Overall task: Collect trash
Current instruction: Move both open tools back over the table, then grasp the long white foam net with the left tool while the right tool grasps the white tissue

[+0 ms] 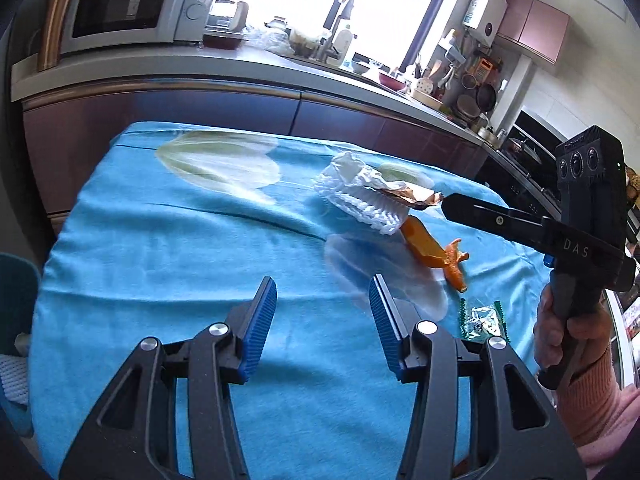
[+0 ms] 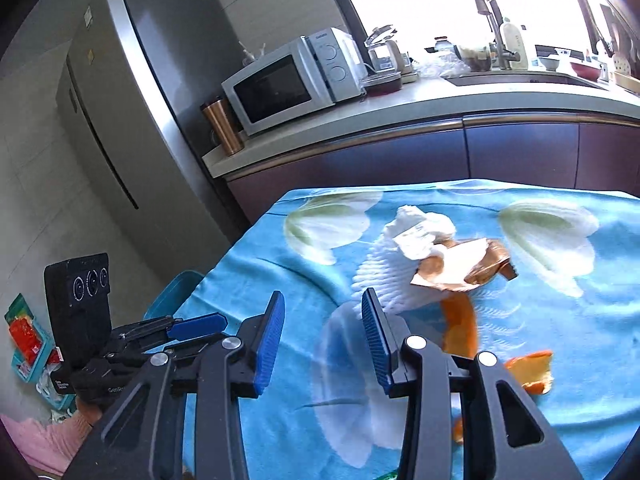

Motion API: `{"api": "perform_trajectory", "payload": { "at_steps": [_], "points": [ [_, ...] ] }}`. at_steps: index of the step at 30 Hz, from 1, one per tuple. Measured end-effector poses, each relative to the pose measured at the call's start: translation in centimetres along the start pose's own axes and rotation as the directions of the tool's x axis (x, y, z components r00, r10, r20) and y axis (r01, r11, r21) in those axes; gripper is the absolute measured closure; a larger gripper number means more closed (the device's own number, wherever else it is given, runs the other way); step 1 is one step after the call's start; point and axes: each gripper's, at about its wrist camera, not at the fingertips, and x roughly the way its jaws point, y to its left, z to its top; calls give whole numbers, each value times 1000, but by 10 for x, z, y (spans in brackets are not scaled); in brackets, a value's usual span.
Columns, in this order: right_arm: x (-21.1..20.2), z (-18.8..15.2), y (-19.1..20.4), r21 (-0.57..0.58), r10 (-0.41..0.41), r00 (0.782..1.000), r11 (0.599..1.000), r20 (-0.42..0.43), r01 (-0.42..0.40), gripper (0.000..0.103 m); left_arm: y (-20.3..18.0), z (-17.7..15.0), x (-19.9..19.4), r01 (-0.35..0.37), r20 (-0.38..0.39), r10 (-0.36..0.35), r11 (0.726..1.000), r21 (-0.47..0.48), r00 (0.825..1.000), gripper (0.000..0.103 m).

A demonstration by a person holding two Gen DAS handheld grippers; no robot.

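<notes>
Left hand-held gripper [image 1: 322, 320] and right hand-held gripper [image 2: 322, 336]: both released, empty. Copper foil wrapper [image 2: 464, 266] lay across white knitted mesh sleeve [image 1: 360, 204], long axis left-right, on blue tabletop [image 1: 180, 260].

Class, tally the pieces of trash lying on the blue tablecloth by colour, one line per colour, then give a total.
White: 2, foam net and crumpled tissue
Orange: 2, peel pieces
Copper: 1, foil wrapper
Green and silver: 1, candy wrapper
Total: 6
</notes>
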Motion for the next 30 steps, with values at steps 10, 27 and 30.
{"api": "perform_trajectory", "payload": {
  "at_steps": [10,27,30],
  "points": [
    [32,41,-37,-58,-93,995,994,-45,90,56,-25,33,69,102,-105,-107,994,-46,989,55],
    [85,42,-58,-71,-133,977,990,-167,123,74,-19,51,144,151,-218,-188,973,-173,958,84],
    [83,41,-61,-64,-128,977,991,-171,119,84,-20,49,145,151,-209,-185,974,-167,960,92]
  ]
}}
